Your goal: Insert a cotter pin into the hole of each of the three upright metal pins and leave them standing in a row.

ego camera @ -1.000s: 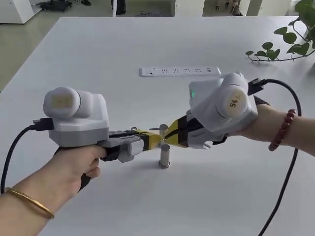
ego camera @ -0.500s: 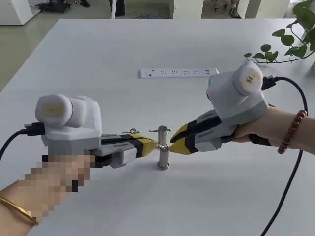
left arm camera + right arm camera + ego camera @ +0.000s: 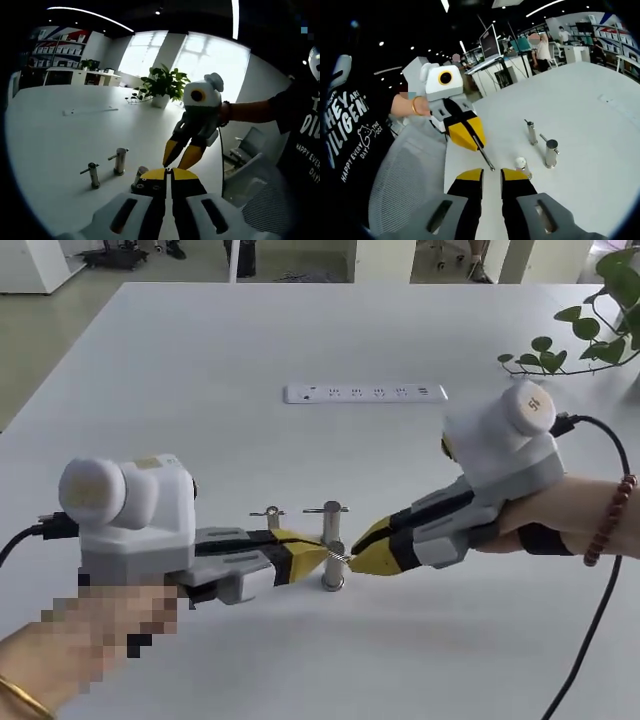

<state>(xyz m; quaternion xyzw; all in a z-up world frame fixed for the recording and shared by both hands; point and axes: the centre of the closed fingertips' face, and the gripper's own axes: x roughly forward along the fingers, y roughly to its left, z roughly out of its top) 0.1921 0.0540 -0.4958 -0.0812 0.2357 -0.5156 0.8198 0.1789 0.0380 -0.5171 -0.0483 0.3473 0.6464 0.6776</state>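
Yellow-tipped tongs of the left gripper (image 3: 167, 174) are being pressed together on a thin cotter pin (image 3: 485, 154), which is sticking out forward from their tips. The tongs of the right gripper (image 3: 491, 175) are being held apart, with a clear gap between the two yellow tips.

In the head view the two grippers are being pointed at each other low over the white desk (image 3: 200, 390). A bare metal pin (image 3: 333, 562) is standing upright between their tips. The free end of the cotter pin is being held just beside the shaft of this pin, but it cannot be told whether it is touching the shaft or entering the hole.

Near it, a second metal pin (image 3: 550, 152) and a third metal pin (image 3: 532, 132) are standing upright on the desk, and a thin cross piece is being carried through the upper part of each one.

A green plant is being held in a white pot (image 3: 161, 101) at the far side of the desk. A white power strip (image 3: 365, 392) is lying flat, well apart from the pins.

White letters are being shown on the person's black shirt (image 3: 350, 130). "HEY ARE" can be read in the right gripper view and "HAPPY EVER" in the left gripper view; the other words are being cut off. A label on the round cap of the right gripper is too small to be read.
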